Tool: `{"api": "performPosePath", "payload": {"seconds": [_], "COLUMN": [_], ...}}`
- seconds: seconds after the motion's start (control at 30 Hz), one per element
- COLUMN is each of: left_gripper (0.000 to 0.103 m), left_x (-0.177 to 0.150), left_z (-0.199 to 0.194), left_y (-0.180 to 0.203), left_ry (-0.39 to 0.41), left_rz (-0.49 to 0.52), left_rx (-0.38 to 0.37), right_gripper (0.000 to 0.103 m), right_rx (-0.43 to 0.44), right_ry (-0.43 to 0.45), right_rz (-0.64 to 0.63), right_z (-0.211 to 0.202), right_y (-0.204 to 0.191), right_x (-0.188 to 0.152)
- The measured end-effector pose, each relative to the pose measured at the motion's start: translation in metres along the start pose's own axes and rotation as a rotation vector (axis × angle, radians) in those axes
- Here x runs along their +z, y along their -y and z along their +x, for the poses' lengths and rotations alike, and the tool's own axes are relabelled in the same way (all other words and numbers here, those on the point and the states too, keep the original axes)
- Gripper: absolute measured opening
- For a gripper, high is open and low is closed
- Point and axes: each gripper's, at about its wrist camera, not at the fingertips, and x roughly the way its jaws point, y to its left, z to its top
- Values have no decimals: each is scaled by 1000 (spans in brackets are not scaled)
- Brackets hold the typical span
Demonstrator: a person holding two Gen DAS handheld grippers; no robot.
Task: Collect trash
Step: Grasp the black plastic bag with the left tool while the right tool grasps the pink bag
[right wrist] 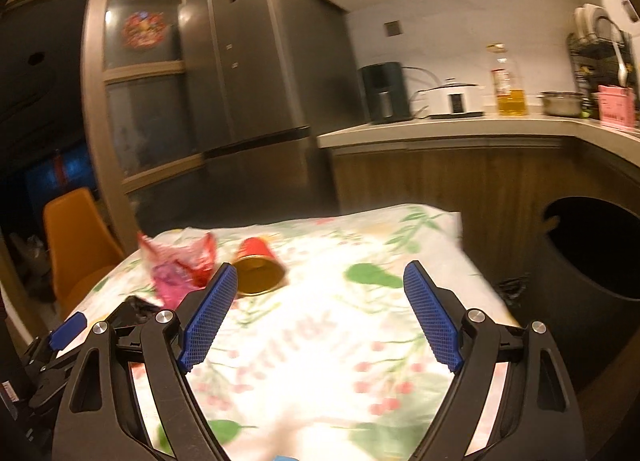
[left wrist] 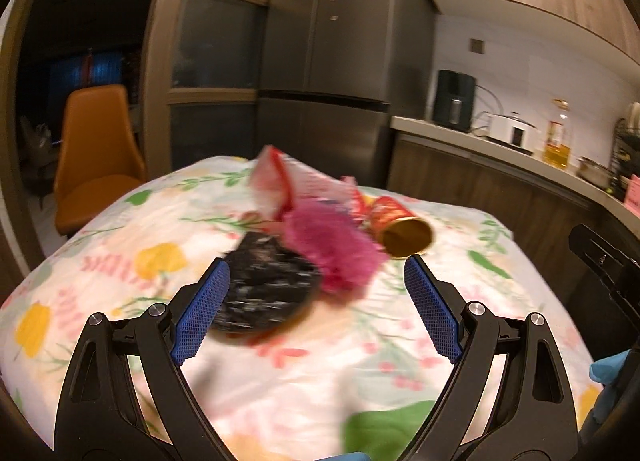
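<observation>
Approaching the trash: my left claw (left wrist: 316,289) spread, black wrapper (left wrist: 266,285) between its fingers (unpinched); next, close. Right claw (right wrist: 316,289) spread, empty.

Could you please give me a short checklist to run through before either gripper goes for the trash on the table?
1. Left gripper open, nothing between its pads: ok.
2. Right gripper open and empty: ok.
3. Trash within view: red can lying on its side, pink wrapper, black lid: ok.
4. Bin in view beside the table, mouth unblocked: ok.
5. Can empty: cannot tell.
6. Pictures sharp enough to aim: not ok, blurred.
</observation>
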Motion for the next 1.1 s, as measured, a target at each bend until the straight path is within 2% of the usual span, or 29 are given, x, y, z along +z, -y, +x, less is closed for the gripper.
{"api": "performPosePath", "payload": {"seconds": [0.2,0.37,0.43,0.57,0.6,0.73,0.8,0.87,0.97,1.1], "left_gripper": [87,87,84,64,55,36,16,5,1,1], "left_x": [4,5,6,1,-1,-5,-7,-7,-6,-2], "left_z": [16,36,45,62,66,75,78,79,74,62], "left_y": [-24,-35,-38,-40,-41,-45,-46,-49,-55,-66], "left_ry": [-11,-70,-100,-176,-195,-240,-257,-262,-254,-231], "left_rz": [1,-19,-33,-33,-35,-55,-65,-82,-119,-144], "left_rx": [64,58,50,36,31,9,-4,-25,-56,-49], "right_gripper": [83,82,82,81,81,81,79,78,76,71], "right_rx": [58,85,96,125,131,151,159,164,179,190], "right_ry": [-17,-35,-44,-61,-67,-87,-100,-110,-134,-172], "right_rz": [-34,-46,-55,-80,-87,-107,-119,-124,-140,-155], "right_z": [18,34,40,51,55,67,74,80,90,105], "right_y": [-31,-49,-54,-67,-72,-84,-90,-95,-103,-113], "right_x": [-5,-5,-6,-9,-11,-14,-16,-17,-21,-25]}}
